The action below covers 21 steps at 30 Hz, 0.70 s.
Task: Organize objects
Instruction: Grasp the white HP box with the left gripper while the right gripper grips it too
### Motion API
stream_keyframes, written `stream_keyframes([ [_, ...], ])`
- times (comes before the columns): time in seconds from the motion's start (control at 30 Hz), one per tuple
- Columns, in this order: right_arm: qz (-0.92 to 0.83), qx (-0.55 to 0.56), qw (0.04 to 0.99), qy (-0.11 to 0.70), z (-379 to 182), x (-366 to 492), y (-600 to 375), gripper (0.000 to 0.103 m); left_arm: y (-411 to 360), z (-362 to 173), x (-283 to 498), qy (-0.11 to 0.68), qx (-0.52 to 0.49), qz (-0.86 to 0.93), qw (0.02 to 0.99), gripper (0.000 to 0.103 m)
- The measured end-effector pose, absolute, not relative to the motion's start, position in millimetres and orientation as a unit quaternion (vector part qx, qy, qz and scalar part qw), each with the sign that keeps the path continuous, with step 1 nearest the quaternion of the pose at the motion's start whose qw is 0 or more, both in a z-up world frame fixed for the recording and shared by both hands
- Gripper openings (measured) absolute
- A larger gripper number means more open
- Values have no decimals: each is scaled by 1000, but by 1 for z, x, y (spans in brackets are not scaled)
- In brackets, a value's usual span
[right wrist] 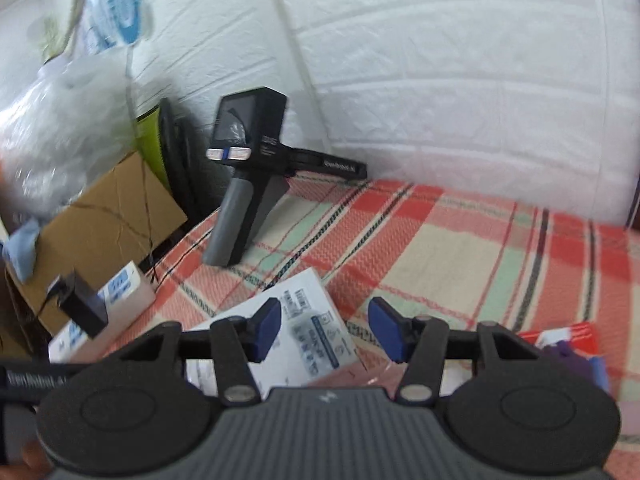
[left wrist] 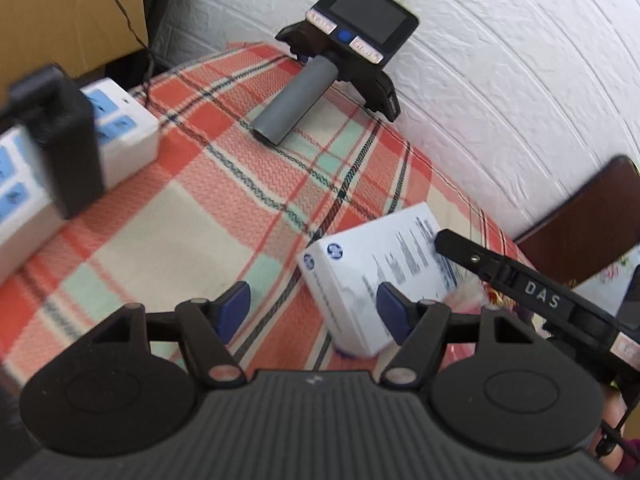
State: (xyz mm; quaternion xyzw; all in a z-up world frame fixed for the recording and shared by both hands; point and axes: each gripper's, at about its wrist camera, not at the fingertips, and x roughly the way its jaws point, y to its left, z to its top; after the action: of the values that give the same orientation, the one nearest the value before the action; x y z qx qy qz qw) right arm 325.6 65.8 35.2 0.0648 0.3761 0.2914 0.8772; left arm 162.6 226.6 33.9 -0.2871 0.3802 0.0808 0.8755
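Item one: the tabletop (left wrist: 192, 232), covered in an orange, cream and green plaid cloth, spreads under and ahead of both my claws.

Item two: a cardboard box (right wrist: 116, 208) sits off the cloth's edge, far left of my right claw.

Item three: a white power strip (left wrist: 120, 128) with a black adapter (left wrist: 64, 136) plugged in lies ahead-left of my left claw.

Item four: a spare handheld device (left wrist: 340, 40), with a screen and a grey handle, rests ahead by the white wall, well apart from both claws.

Item five: a white printed box (left wrist: 380, 276) lies flat just ahead-right of my left claw (left wrist: 314, 310); the right pad overlaps it in view. In the right wrist view it lies under and left of my right claw (right wrist: 324, 328).

Item six: small red and purple packets (right wrist: 568, 340) lie right of my right claw.

Both claws are released, nothing between the pads.
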Motion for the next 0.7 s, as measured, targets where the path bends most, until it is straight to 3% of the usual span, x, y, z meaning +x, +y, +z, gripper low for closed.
stream_keyframes([
  [0.13, 313, 132, 840, 422, 12, 334, 73, 52, 227, 18, 175, 378, -321, 46, 867, 69],
  [0.3, 331, 119, 835, 423, 23, 306, 90, 52, 236, 33, 142, 362, -314, 72, 875, 66],
  [0.53, 357, 122, 836, 398, 40, 223, 82, 52, 222, 58, 74, 353, -286, 83, 887, 65],
  [0.7, 330, 133, 840, 411, 31, 172, 36, 51, 181, 45, 51, 393, -268, 48, 878, 65],
])
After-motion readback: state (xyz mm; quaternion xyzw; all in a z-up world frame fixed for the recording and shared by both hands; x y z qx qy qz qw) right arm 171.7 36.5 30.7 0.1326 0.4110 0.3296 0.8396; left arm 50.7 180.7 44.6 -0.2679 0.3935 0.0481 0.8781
